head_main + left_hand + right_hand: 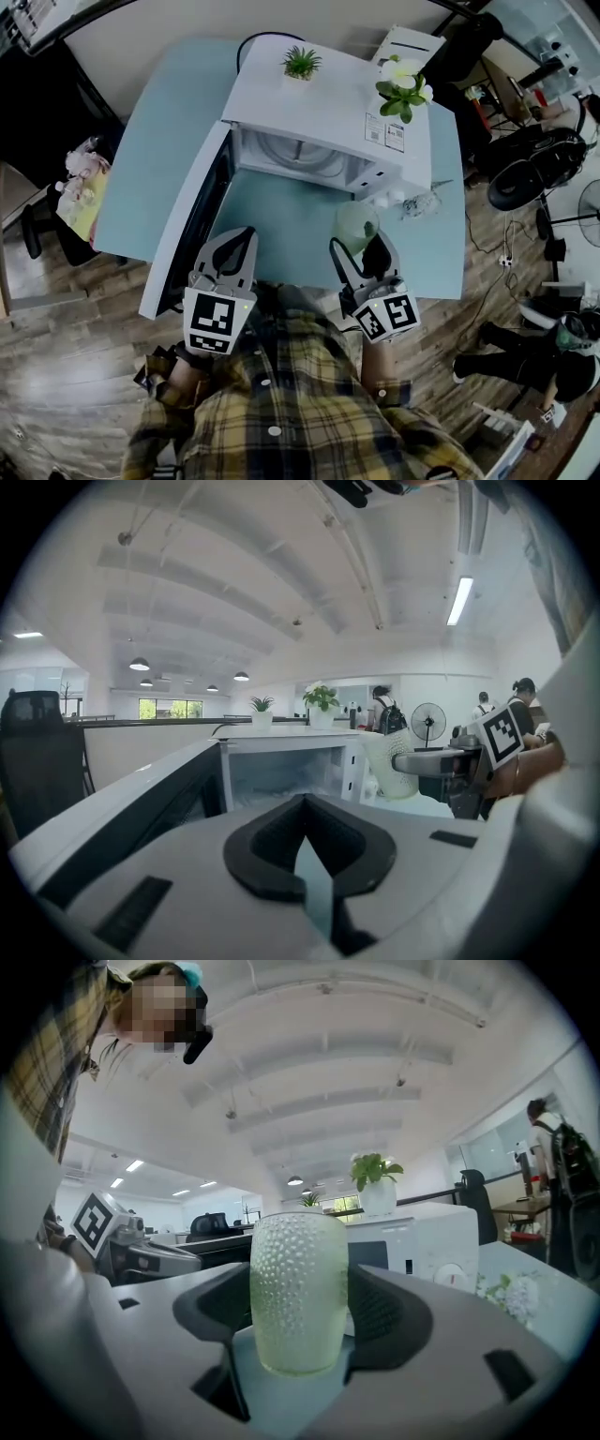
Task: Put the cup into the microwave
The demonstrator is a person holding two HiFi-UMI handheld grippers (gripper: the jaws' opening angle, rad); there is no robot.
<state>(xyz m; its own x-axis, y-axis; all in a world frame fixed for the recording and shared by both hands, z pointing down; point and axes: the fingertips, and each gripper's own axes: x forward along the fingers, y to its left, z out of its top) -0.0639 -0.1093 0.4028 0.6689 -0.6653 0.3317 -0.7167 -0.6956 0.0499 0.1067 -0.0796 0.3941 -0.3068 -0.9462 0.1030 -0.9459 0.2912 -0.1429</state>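
Gripping a dimpled pale-green cup (298,1293) upright in the right tongs (358,246), clamped on its sides, just before the microwave's (328,103) open cavity on the counter (169,150). Holding the left tongs (244,236) pressed together beside the microwave's swung-out door (183,234).

Bright ceiling lights, dim head view, fisheye edges.

The cup (298,1290) is a pale green glass with a dimpled wall, upright, clamped between the jaws of the right tongs (300,1321). It is just before the white microwave (330,105), whose door (183,234) hangs wide open on the table (159,159).
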